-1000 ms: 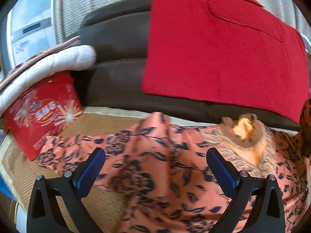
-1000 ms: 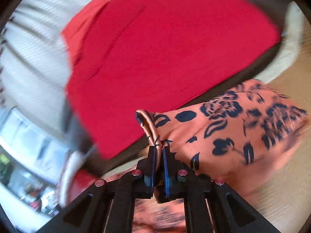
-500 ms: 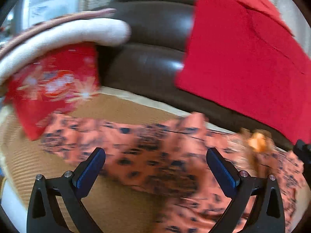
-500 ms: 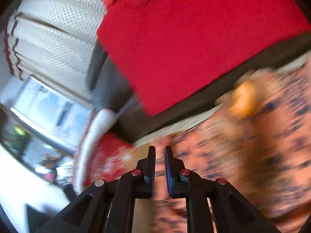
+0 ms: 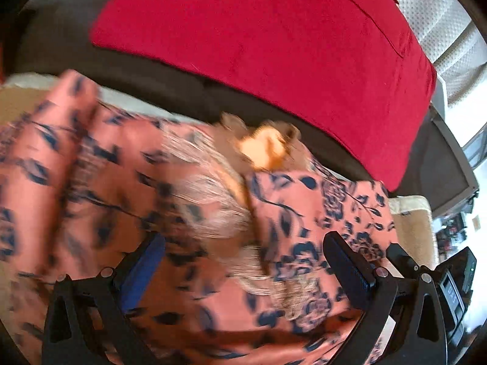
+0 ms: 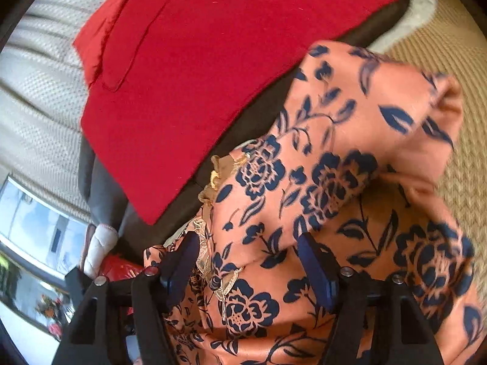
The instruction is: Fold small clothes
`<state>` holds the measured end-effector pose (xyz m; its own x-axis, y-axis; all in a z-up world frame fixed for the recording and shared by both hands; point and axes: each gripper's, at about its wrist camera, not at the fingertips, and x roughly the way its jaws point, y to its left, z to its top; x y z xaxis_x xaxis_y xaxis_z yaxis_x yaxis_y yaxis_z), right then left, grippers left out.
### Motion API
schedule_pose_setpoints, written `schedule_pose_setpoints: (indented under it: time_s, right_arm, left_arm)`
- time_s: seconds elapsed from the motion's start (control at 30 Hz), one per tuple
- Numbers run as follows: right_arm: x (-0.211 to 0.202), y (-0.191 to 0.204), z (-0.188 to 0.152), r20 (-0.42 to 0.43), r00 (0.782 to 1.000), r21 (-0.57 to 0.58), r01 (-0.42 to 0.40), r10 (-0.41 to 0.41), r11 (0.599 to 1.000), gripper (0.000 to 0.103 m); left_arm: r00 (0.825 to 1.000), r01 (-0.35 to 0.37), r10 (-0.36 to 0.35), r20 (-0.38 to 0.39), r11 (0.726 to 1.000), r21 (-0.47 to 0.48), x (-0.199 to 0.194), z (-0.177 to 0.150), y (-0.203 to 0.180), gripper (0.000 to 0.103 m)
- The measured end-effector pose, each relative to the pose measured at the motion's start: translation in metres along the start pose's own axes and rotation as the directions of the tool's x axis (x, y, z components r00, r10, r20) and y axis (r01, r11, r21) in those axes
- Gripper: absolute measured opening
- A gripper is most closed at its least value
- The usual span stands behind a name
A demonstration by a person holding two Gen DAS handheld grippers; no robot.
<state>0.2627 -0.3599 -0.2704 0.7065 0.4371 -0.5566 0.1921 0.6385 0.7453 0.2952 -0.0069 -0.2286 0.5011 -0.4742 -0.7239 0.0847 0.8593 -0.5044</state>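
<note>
The floral garment (image 6: 350, 182) is spread across the lower frame, on the woven mat (image 6: 450, 30) below the red cloth (image 6: 213, 60); the right gripper (image 6: 252, 261), jaws just opened, grips nothing; the left gripper (image 5: 243, 261) is spread wide above the fabric; the loose fold could slump if snagged.

Both fisheye views are brightly lit by daylight. In the left wrist view, overexposed glare is seen at three o'clock, and the floral garment (image 5: 91, 182) is smeared by motion blur toward nine o'clock. Dark vignetting and curved distortion are seen at all edges.
</note>
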Motion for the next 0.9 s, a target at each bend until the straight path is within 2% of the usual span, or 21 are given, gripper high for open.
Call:
schedule_pose_setpoints:
  time_s: [0.07, 0.1, 0.13, 0.17, 0.2, 0.3, 0.4, 0.5, 0.57, 0.6, 0.67, 0.7, 0.77, 0.8, 0.83, 0.9]
  right_arm:
    - [0.003, 0.005, 0.004, -0.008, 1.000, -0.026, 0.011, -0.011, 1.000, 0.070]
    - [-0.002, 0.011, 0.003, -0.018, 1.000, -0.028, 0.008, -0.009, 1.000, 0.070]
    - [-0.001, 0.011, 0.004, -0.027, 1.000, -0.022, 0.004, -0.004, 1.000, 0.070]
    - [0.001, 0.009, 0.005, -0.037, 0.999, -0.011, 0.002, -0.003, 1.000, 0.070]
    - [0.001, 0.006, 0.006, -0.042, 0.999, -0.005, 0.005, -0.005, 1.000, 0.070]
    - [-0.001, 0.000, 0.010, -0.045, 0.999, 0.018, 0.016, -0.016, 1.000, 0.070]
    - [-0.002, -0.005, 0.014, -0.042, 0.999, 0.030, 0.033, -0.032, 0.999, 0.070]
    - [-0.001, -0.010, 0.016, -0.049, 0.998, 0.056, 0.050, -0.048, 0.997, 0.070]
    - [0.000, -0.018, 0.016, -0.070, 0.995, 0.086, 0.074, -0.068, 0.994, 0.070]
    - [0.002, -0.023, 0.016, -0.079, 0.994, 0.110, 0.082, -0.074, 0.991, 0.070]
    - [0.001, -0.031, 0.017, -0.075, 0.996, 0.153, 0.056, -0.045, 0.987, 0.068]
    - [0.001, -0.031, 0.018, -0.071, 0.997, 0.157, 0.053, -0.043, 0.986, 0.069]
    - [-0.001, -0.030, 0.019, -0.059, 0.997, 0.144, 0.066, -0.058, 0.987, 0.069]
    - [-0.002, -0.029, 0.019, -0.054, 0.996, 0.137, 0.075, -0.068, 0.988, 0.069]
    - [-0.002, -0.029, 0.018, -0.055, 0.996, 0.133, 0.078, -0.071, 0.988, 0.069]
    - [0.000, -0.028, 0.017, -0.060, 0.996, 0.132, 0.079, -0.072, 0.988, 0.069]
  left_arm:
    - [0.998, 0.037, -0.037, -0.048, 0.999, 0.000, 0.015, -0.006, -0.009, 0.089]
    - [0.996, 0.052, -0.052, -0.079, 0.999, 0.006, 0.023, -0.009, -0.014, 0.078]
    - [0.993, 0.061, -0.060, -0.105, 0.998, 0.012, 0.029, -0.013, -0.017, 0.072]
    - [0.990, 0.070, -0.067, -0.128, 0.997, 0.013, 0.034, -0.014, -0.018, 0.056]
    - [0.985, 0.085, -0.083, -0.152, 0.996, 0.008, 0.039, -0.015, -0.019, 0.045]
    - [0.983, 0.124, -0.123, -0.133, 0.992, 0.002, 0.037, -0.016, -0.021, 0.039]
    - [0.986, 0.130, -0.126, -0.112, 0.991, 0.025, 0.035, -0.016, -0.026, 0.034]
    - [0.990, 0.114, -0.111, -0.087, 0.993, 0.039, 0.039, -0.014, -0.031, 0.034]
    - [0.993, 0.102, -0.100, -0.070, 0.994, 0.029, 0.041, -0.014, -0.034, 0.039]
    - [0.992, 0.105, -0.104, -0.068, 0.994, 0.016, 0.039, -0.013, -0.032, 0.049]
    - [0.991, 0.117, -0.118, -0.060, 0.993, -0.019, 0.039, -0.011, -0.027, 0.059]
    - [0.991, 0.125, -0.126, -0.049, 0.992, -0.032, 0.039, -0.011, -0.026, 0.059]
    - [0.989, 0.141, -0.143, -0.040, 0.989, -0.037, 0.038, -0.010, -0.025, 0.058]
    - [0.989, 0.145, -0.146, -0.037, 0.989, -0.031, 0.038, -0.010, -0.026, 0.053]
    - [0.988, 0.151, -0.152, -0.030, 0.988, -0.016, 0.037, -0.010, -0.029, 0.042]
    - [0.991, 0.131, -0.130, -0.035, 0.991, 0.018, 0.040, -0.011, -0.034, 0.033]
